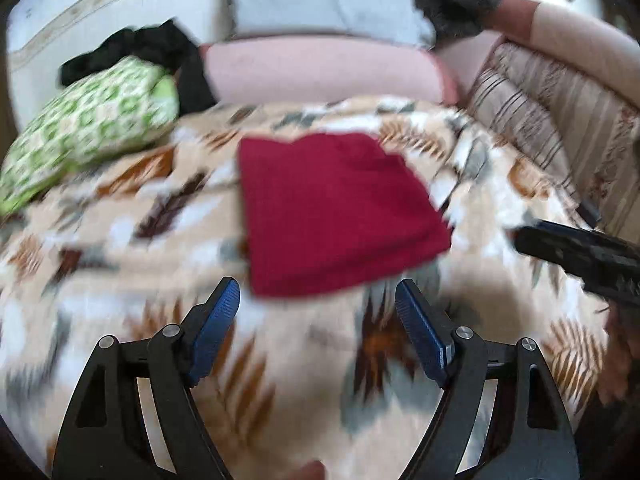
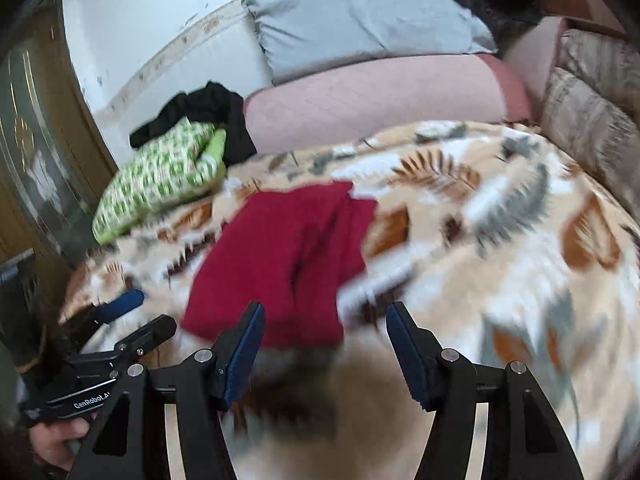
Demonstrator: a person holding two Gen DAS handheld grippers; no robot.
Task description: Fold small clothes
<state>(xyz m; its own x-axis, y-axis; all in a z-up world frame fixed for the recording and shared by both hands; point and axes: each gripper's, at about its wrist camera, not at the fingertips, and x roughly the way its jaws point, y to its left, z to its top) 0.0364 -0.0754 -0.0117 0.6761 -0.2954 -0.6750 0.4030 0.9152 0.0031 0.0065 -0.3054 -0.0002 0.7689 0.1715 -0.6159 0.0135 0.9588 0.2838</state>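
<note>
A bed with a leafy blanket (image 2: 500, 240) and a grey pillow (image 2: 360, 12) stands by a white wall (image 2: 132, 20)

We see the bed's leaf-print blanket (image 2: 500, 240) w/ a folded red garment (image 2: 280, 256) flat near its middle, a green-patterned cloth (image 2: 160, 184) & a black garment (image 2: 208, 108) at the far left edge, pink pillow (image 2: 372, 96) along the far edge.

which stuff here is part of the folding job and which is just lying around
Part of the job:
- red cloth, lying folded on the blanket
- left claw, open, holding nothing
- right claw, open, holding nothing

Just lying about:
- green patterned cloth
- black cloth
- grey pillow
- pink cushion
- leaf-print blanket
</note>
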